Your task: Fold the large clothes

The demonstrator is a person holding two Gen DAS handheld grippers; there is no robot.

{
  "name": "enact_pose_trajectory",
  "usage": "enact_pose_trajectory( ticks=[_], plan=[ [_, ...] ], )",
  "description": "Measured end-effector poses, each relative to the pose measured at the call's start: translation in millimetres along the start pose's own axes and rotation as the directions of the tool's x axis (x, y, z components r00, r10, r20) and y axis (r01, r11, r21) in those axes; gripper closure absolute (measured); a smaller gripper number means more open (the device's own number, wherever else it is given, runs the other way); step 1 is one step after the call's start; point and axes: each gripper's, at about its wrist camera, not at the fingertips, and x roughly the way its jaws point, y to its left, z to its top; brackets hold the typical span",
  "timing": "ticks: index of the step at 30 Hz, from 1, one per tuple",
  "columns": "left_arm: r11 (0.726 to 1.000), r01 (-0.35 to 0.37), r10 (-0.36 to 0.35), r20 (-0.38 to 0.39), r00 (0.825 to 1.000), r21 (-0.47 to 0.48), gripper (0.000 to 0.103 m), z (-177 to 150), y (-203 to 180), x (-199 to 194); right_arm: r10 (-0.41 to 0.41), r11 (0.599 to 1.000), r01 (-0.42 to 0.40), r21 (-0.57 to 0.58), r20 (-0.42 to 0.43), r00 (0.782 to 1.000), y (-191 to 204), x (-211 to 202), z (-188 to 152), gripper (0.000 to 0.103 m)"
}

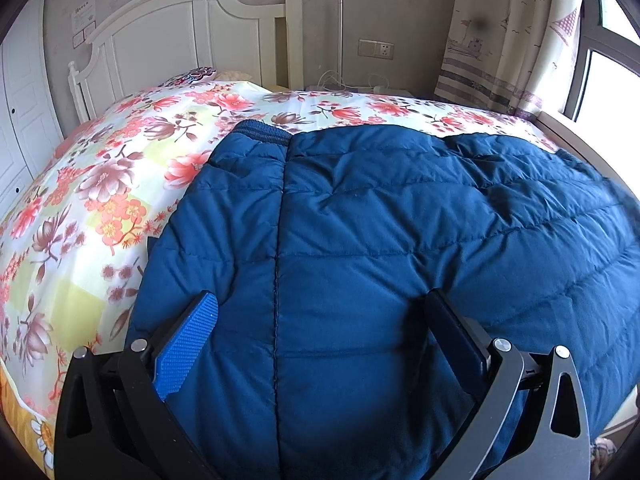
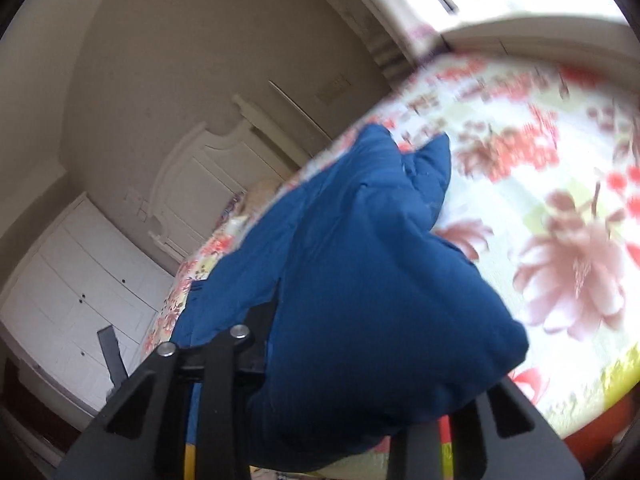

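A dark blue quilted jacket (image 1: 380, 220) lies spread on the flower-print bed cover (image 1: 100, 200), its ribbed hem toward the headboard. My left gripper (image 1: 320, 296) hovers open over the jacket's near part, its blue pad (image 1: 188, 344) and dark finger set wide on either side of a centre seam. In the right wrist view, which is blurred and tilted, a puffed bunch of the jacket (image 2: 360, 260) is raised off the bed cover (image 2: 560, 220). It fills the gap of my right gripper (image 2: 360, 360), which is shut on it. The fabric hides both fingertips.
A white headboard (image 1: 180, 32) and a patterned pillow (image 1: 196, 76) are at the far end. A white wardrobe (image 2: 80, 280) stands to the left. A curtain (image 1: 500, 40) and a window (image 1: 608, 60) line the right side. A nightstand with cables (image 1: 360, 88) sits behind the bed.
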Motion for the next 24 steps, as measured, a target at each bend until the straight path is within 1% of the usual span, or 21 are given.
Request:
enact_pose_trajectory(
  ticks=[1, 3, 6, 8, 9, 10, 11, 12, 13, 14, 15, 16, 17, 18, 19, 20, 22, 23, 24],
  plan=[
    [1.000, -0.007, 0.007, -0.003, 1.000, 0.004, 0.004, 3.1, -2.0, 2.2, 0.010, 0.999, -0.009, -0.046, 0.029, 1.000, 8.6, -3.6, 1.9, 0.077],
    [1.000, -0.012, 0.012, -0.013, 1.000, 0.011, 0.004, 17.4, -6.6, 12.8, 0.038, 0.997, -0.032, -0.077, 0.070, 0.997, 17.7, -8.3, 12.0, 0.077],
    [1.000, -0.002, 0.002, -0.047, 0.999, 0.020, 0.004, 39.1, -18.2, 29.1, 0.042, 0.997, -0.033, -0.074, 0.116, 0.992, 18.2, -10.5, 31.3, 0.078],
    [1.000, -0.018, 0.017, -0.057, 0.998, -0.010, 0.004, 52.3, -26.5, 27.3, 0.022, 0.998, -0.014, -0.064, 0.127, 0.992, 12.0, -9.0, 42.8, 0.078],
    [0.999, 0.014, -0.015, -0.041, 0.999, -0.037, 0.004, 58.2, -30.0, 21.8, 0.008, 0.998, 0.000, -0.063, 0.127, 0.992, 10.1, -6.4, 45.8, 0.078],
    [0.996, 0.070, -0.071, -0.011, 0.997, -0.061, 0.004, 63.8, -36.7, 11.1, -0.011, 0.998, 0.019, -0.061, 0.124, 0.992, 6.1, -3.9, 48.6, 0.078],
    [0.992, 0.114, -0.113, 0.020, 0.993, -0.059, 0.004, 66.8, -47.1, -1.2, -0.022, 0.998, 0.029, -0.058, 0.120, 0.992, 2.8, -2.7, 49.4, 0.078],
    [0.989, 0.141, -0.140, 0.042, 0.989, -0.038, 0.004, 67.1, -56.2, -9.9, -0.030, 0.998, 0.036, -0.054, 0.117, 0.993, 0.4, -1.9, 50.2, 0.078],
    [0.986, 0.166, -0.166, 0.063, 0.984, 0.011, 0.004, 64.5, -72.6, -21.0, -0.035, 0.998, 0.041, -0.049, 0.115, 0.993, -3.8, -2.7, 50.1, 0.078],
    [0.981, 0.181, -0.185, 0.063, 0.981, 0.071, 0.004, 57.7, -90.3, -26.9, -0.040, 0.998, 0.045, -0.044, 0.112, 0.993, -5.9, -3.2, 50.7, 0.078],
    [0.971, 0.200, -0.206, 0.034, 0.978, 0.133, 0.004, 47.3, -107.5, -26.0, -0.042, 0.998, 0.047, -0.043, 0.110, 0.993, -7.0, -3.9, 51.5, 0.078],
    [0.960, 0.220, -0.222, -0.006, 0.975, 0.171, 0.004, 37.6, -120.1, -21.0, -0.046, 0.998, 0.051, -0.045, 0.111, 0.993, -4.8, -2.8, 53.5, 0.078],
    [0.950, 0.243, -0.238, -0.046, 0.970, 0.197, 0.004, 26.3, -129.0, -14.9, -0.053, 0.997, 0.060, -0.056, 0.114, 0.992, 0.6, -3.4, 54.6, 0.078],
    [0.943, 0.259, -0.253, -0.055, 0.966, 0.210, 0.004, 14.6, -131.8, -13.1, -0.059, 0.995, 0.068, -0.073, 0.116, 0.992, 8.1, -2.3, 56.1, 0.078],
    [0.940, 0.270, -0.269, -0.033, 0.963, 0.211, 0.004, 10.6, -126.3, -17.8, -0.078, 0.988, 0.093, -0.122, 0.125, 0.989, 21.8, -2.2, 55.2, 0.078],
    [0.937, 0.294, -0.298, -0.008, 0.955, 0.190, 0.004, 10.7, -114.1, -26.1, -0.089, 0.981, 0.111, -0.159, 0.139, 0.986, 32.8, -2.3, 56.9, 0.078],
    [0.935, 0.344, -0.351, 0.087, 0.932, 0.093, 0.004, 19.2, -70.4, -52.2, -0.097, 0.961, 0.136, -0.239, 0.170, 0.981, 60.2, -2.7, 58.4, 0.078],
    [0.933, 0.356, -0.360, 0.134, 0.923, 0.052, 0.004, 24.2, -50.4, -65.0, -0.106, 0.940, 0.161, -0.302, 0.189, 0.976, 82.8, -0.7, 58.9, 0.078],
    [0.933, 0.360, -0.355, 0.195, 0.914, 0.007, 0.004, 30.9, -22.4, -81.3, -0.106, 0.907, 0.181, -0.380, 0.210, 0.972, 109.2, 3.4, 57.2, 0.078]
  ],
)
